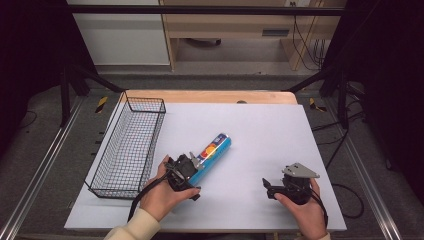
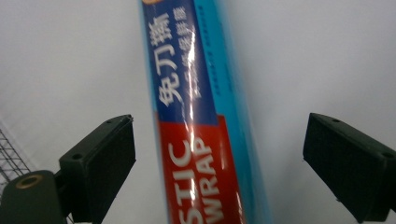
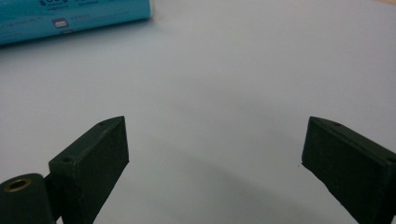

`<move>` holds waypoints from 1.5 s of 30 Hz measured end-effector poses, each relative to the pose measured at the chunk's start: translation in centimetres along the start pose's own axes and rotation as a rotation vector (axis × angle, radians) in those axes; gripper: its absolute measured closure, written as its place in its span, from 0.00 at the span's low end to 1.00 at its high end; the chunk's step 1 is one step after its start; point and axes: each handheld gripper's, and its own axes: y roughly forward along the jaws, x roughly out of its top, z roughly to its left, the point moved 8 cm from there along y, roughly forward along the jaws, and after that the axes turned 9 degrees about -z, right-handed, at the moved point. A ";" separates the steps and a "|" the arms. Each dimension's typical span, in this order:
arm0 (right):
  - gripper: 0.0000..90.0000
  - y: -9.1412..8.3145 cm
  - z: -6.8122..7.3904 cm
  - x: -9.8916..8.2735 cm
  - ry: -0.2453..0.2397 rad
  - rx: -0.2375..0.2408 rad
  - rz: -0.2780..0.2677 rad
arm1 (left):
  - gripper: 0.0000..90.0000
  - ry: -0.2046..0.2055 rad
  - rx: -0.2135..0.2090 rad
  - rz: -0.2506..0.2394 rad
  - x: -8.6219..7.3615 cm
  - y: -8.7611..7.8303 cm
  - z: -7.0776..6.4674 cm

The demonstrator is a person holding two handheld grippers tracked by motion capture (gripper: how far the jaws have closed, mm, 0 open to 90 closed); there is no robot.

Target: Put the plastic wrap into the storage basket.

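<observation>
A person seated at a pale grey surface (image 1: 260, 125) works two hand-held claws over a roll of plastic wrap (image 1: 212, 150). The roll, a blue tube with a red and dark blue label, lies flat near the middle of the surface, angled from lower left to upper right, just to the right of a black wire basket (image 1: 127, 145) that stands along the left edge.

The left claw (image 1: 192, 162), gripped in the person's left hand (image 1: 162, 195), sits at the near end of the roll. In the left gripper view its two black jaws stand wide apart on either side of the roll (image 2: 205, 140), with clear gaps between each pad and the wrapper; the pads do not press on it. A corner of the basket's mesh (image 2: 11, 156) shows at the lower left of that view.

The right claw (image 1: 270, 187), in the person's right hand (image 1: 305, 212), rests low over the bare surface toward the front right, well apart from the roll and pointing left toward it. In the right gripper view its jaws are likewise spread wide with nothing between them, and the far end of the roll (image 3: 74, 16) lies across the top left corner.
</observation>
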 end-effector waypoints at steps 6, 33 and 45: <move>0.09 0.1 0.0 -0.2 0.006 0.006 0.012 | 0.11 -0.017 0.018 -0.013 1.1 1.4 0.4; 0.10 0.2 0.5 -0.2 0.004 0.029 0.020 | 0.29 -0.019 0.081 0.142 3.2 5.9 1.1; 0.11 0.2 0.6 -0.2 0.009 0.030 0.023 | 0.28 -0.043 0.039 0.148 2.9 6.4 1.2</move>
